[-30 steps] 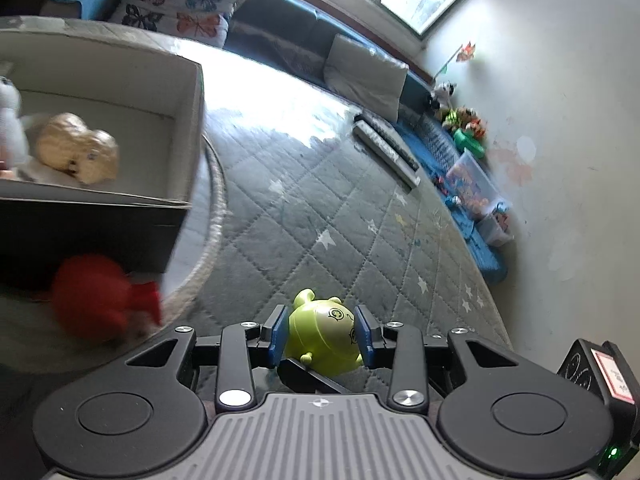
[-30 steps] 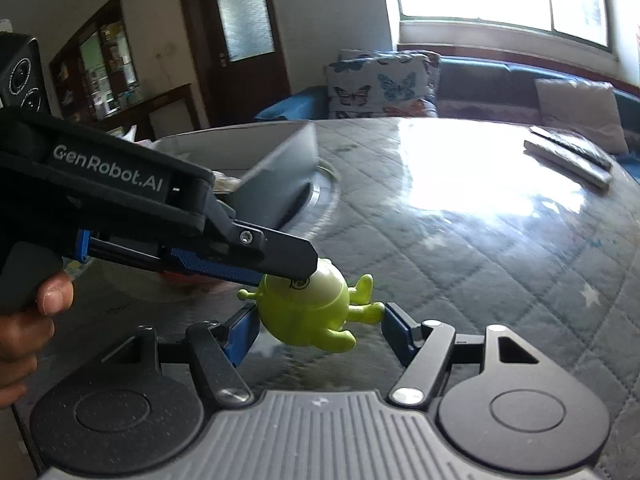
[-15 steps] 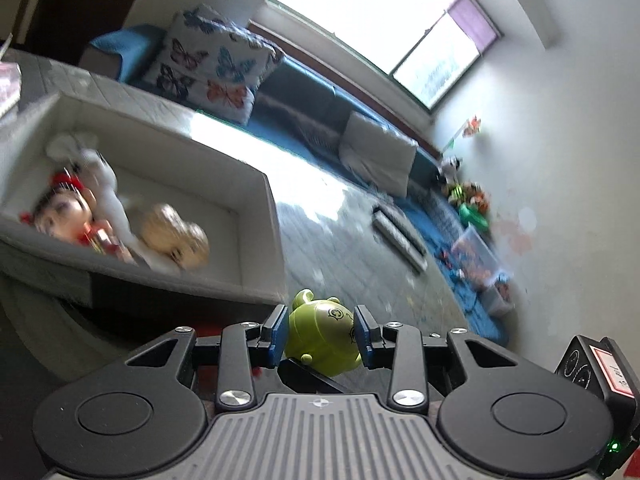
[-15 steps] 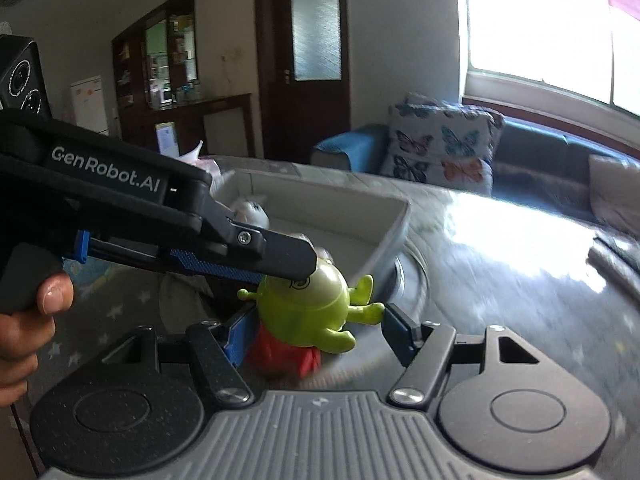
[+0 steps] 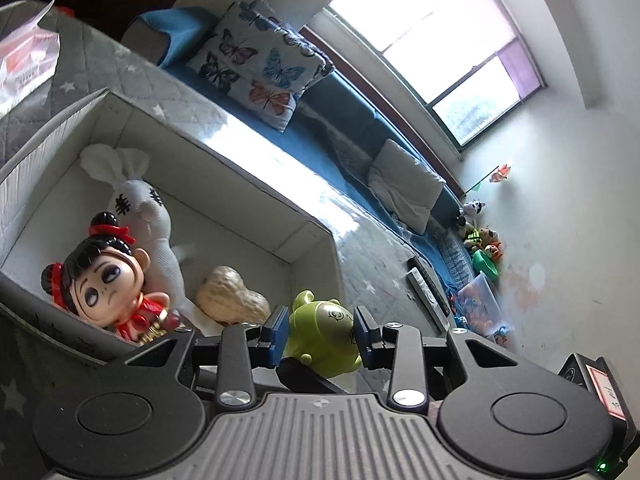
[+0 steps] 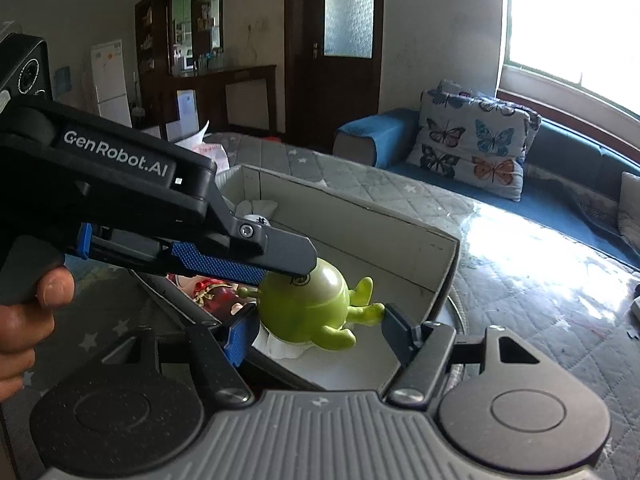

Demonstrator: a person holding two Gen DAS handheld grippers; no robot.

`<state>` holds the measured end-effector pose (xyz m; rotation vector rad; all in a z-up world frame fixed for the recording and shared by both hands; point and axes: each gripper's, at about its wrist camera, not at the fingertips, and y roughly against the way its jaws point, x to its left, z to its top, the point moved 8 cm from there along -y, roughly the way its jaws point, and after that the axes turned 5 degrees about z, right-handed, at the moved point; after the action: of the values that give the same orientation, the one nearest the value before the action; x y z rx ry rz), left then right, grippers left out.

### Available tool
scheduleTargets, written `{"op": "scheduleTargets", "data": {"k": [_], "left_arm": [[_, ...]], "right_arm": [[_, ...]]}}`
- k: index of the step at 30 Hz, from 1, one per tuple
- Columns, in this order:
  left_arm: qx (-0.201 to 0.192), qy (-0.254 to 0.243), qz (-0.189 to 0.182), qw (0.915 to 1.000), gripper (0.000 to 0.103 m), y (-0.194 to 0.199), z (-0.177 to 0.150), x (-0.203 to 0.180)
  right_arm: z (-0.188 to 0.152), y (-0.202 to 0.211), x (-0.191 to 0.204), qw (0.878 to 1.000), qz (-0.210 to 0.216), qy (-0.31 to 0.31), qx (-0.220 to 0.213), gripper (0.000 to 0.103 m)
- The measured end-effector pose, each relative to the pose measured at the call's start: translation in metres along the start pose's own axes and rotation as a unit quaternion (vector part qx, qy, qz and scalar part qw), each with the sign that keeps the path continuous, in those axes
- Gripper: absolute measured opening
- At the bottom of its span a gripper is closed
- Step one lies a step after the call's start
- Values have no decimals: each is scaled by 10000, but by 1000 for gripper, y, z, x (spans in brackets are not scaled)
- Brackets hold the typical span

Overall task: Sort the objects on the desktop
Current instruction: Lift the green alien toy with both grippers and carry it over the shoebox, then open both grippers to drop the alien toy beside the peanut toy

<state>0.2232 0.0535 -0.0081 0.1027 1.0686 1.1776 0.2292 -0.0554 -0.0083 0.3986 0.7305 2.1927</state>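
Note:
My left gripper (image 5: 319,334) is shut on a green alien toy (image 5: 326,336) and holds it above the near corner of an open white cardboard box (image 5: 260,192). In the right wrist view the left gripper crosses from the left, clamping the same green toy (image 6: 308,304) over the box (image 6: 436,256). My right gripper (image 6: 316,336) is open, its fingers on either side of the toy and not pressing it. Inside the box lie a red-dressed doll (image 5: 100,280), a white rabbit plush (image 5: 140,212) and a tan peanut-shaped toy (image 5: 232,296).
The box stands on a round mat on a grey quilted table cover (image 6: 540,280). Remote controls (image 5: 428,292) lie on the table to the right. A plastic bag (image 5: 28,60) lies at the far left. A blue sofa with a butterfly pillow (image 6: 472,152) lies beyond.
Both grippers have risen and moved left together, carrying the green toy from above the table cover to above the box. The red toy seen on the mat earlier is out of sight.

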Motion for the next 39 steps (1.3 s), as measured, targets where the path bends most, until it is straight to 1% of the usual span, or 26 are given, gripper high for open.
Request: {"op": "scheduleTargets", "data": {"k": [4, 9, 12, 19, 27, 30, 31, 34, 37, 39], "left_arm": [[103, 181, 7, 9998, 37, -10, 8, 14], [198, 233, 18, 9995, 37, -18, 8, 21], [265, 237, 88, 9993, 37, -21, 8, 23], [251, 60, 204, 9995, 35, -22, 4, 22], [221, -102, 323, 9992, 35, -21, -1, 20], [151, -171, 365, 9991, 35, -15, -4, 17], [127, -194, 379, 9990, 35, -12, -5, 16], [54, -264, 421, 9988, 35, -5, -8, 13], [-19, -333, 463, 9984, 35, 1, -10, 10], [-68, -380, 490, 9981, 35, 6, -12, 8]], "right_arm": [[-3, -9, 0, 9999, 14, -27, 121, 69], [-6, -19, 0, 9996, 32, -61, 273, 69], [-7, -22, -1, 9994, 53, -80, 325, 69], [-11, -19, -2, 9993, 87, -101, 338, 69], [-13, -9, -3, 9997, 82, -134, 208, 69], [-14, -1, -2, 9997, 77, -184, 114, 69], [-14, 2, -2, 9997, 81, -214, 84, 70], [-17, 10, -1, 9996, 94, -270, 12, 76], [-21, 20, 2, 9995, 94, -295, -77, 76], [-24, 26, 4, 9994, 94, -312, -137, 78]]}}
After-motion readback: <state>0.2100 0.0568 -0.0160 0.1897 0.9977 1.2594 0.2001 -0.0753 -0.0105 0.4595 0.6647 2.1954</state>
